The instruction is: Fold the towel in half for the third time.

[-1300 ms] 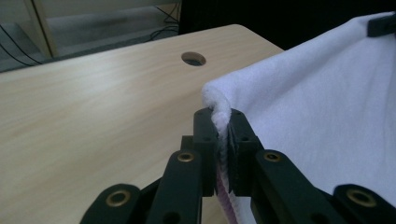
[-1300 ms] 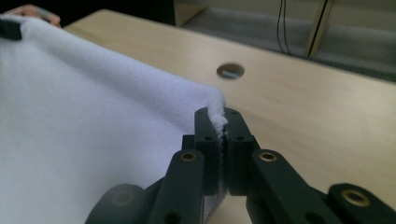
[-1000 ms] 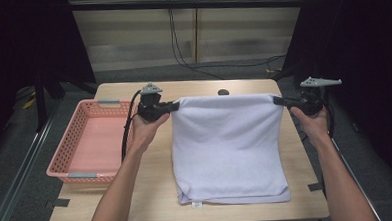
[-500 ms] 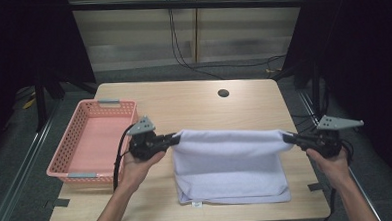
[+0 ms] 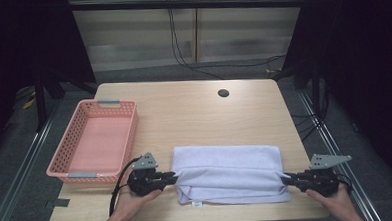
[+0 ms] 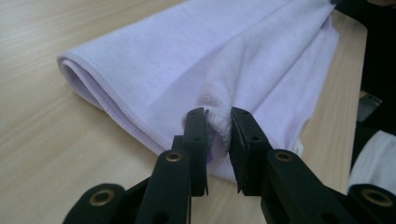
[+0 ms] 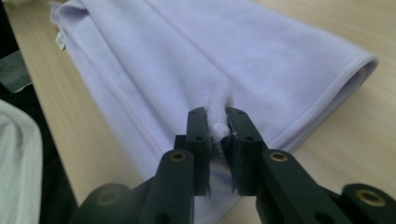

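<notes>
Folded lavender towel laid at the desk's near edge

We see the wooden desk [image 5: 194, 110] carrying a pink mesh basket [image 5: 97, 140] at its left and the lavender towel [image 5: 229, 171] folded double along the near edge. Our left gripper [image 5: 173, 179] pinches the towel's left corner, our right gripper [image 5: 287, 179] its right one; both sets of fingers have just been easing apart, cloth bunched between them and touching the pads. A small white label [image 5: 196, 204] pokes from the near hem, its writing too small to read.
</notes>
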Demonstrator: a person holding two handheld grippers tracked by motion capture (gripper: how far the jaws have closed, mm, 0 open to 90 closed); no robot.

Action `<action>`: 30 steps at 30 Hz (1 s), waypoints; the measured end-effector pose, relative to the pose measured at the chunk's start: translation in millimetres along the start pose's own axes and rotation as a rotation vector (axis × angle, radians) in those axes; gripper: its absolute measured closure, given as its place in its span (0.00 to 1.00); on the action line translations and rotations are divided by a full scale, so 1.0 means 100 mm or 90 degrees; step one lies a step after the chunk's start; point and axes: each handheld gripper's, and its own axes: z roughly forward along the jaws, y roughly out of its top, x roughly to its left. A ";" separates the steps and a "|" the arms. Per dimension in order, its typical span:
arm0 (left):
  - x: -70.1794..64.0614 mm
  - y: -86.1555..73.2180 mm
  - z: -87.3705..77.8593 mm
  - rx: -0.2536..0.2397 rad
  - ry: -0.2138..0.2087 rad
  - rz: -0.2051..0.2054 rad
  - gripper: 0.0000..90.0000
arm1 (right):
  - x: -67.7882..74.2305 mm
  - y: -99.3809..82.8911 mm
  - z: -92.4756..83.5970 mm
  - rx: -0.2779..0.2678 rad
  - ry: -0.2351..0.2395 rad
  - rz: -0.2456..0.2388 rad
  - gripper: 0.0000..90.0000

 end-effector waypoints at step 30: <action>0.33 0.21 0.18 -0.035 -0.020 -0.034 0.70 | 0.63 0.36 0.79 0.043 0.064 0.015 0.46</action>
